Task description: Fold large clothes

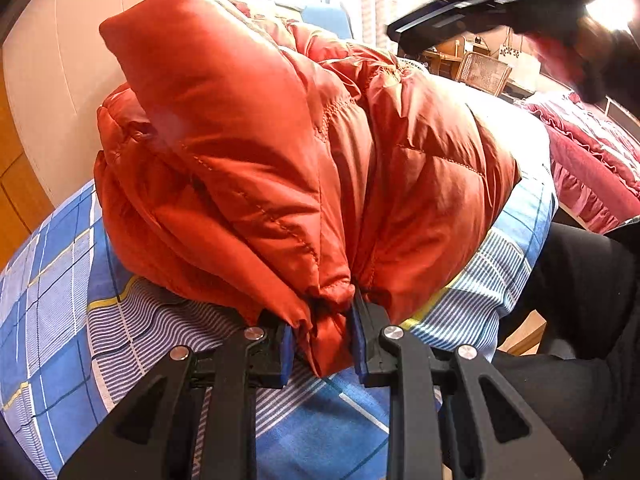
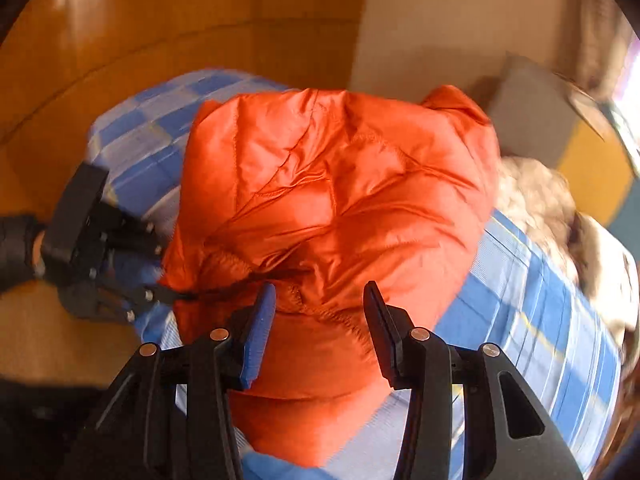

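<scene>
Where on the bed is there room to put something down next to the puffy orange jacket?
Bare checked sheet lies between the jacket and the wooden wall, and more runs beside the jacket toward the fluffy pile. It is crowded at the near hem, where the left gripper pinches it and the right gripper hovers open.

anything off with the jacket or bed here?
Nothing damaged or spilled. The orange jacket sits as a puffy, uneven mound on the plaid sheet, one corner sticking up. The left tool pinches a bunched edge; the right tool is open above it.
</scene>
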Tool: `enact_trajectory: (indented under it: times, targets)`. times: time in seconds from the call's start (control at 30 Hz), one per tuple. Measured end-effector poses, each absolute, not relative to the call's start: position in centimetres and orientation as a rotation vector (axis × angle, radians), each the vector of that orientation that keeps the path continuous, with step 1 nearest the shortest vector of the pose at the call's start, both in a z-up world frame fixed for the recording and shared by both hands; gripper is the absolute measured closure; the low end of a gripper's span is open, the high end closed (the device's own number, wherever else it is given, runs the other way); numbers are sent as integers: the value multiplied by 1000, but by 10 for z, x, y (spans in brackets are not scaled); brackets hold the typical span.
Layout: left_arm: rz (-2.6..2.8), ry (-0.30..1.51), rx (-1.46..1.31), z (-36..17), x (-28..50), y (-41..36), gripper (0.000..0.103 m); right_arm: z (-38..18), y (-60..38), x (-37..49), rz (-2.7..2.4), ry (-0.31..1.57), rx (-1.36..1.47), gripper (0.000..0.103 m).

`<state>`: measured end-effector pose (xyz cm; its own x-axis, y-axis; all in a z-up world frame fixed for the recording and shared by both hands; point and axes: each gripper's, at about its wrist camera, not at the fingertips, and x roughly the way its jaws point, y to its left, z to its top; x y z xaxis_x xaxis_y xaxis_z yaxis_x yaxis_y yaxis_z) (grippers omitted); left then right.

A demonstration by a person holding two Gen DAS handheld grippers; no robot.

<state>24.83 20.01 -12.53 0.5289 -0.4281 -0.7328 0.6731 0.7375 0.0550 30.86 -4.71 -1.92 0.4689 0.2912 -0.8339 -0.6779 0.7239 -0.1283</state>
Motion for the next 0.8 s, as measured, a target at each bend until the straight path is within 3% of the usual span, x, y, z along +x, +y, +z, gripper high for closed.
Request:
enact_trajectory:
  times: [0.8]
  targets:
    - [-712,768,370,-132,251,205,81,-92,11,396,753,1161,-793,56]
